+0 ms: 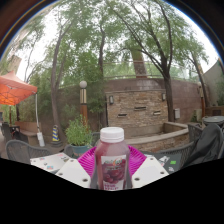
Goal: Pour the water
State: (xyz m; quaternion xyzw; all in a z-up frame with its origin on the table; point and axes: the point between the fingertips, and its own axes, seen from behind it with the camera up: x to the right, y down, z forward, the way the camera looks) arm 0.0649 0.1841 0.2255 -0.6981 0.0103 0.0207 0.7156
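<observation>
A bottle [112, 160] with a white cap and a dark red label stands upright between my fingers, held up off the table. My gripper [112, 168] is shut on the bottle, with a magenta pad [88, 158] pressed against each of its sides. The bottle's lower part is hidden below the fingers. No cup or other vessel shows.
A light table [50, 163] lies below the gripper, with dark metal chairs [20, 150] at the left and right. Beyond them are a potted plant [77, 133], a stone wall with a fountain [137, 105], tall trees and an orange umbrella [12, 90] at the left.
</observation>
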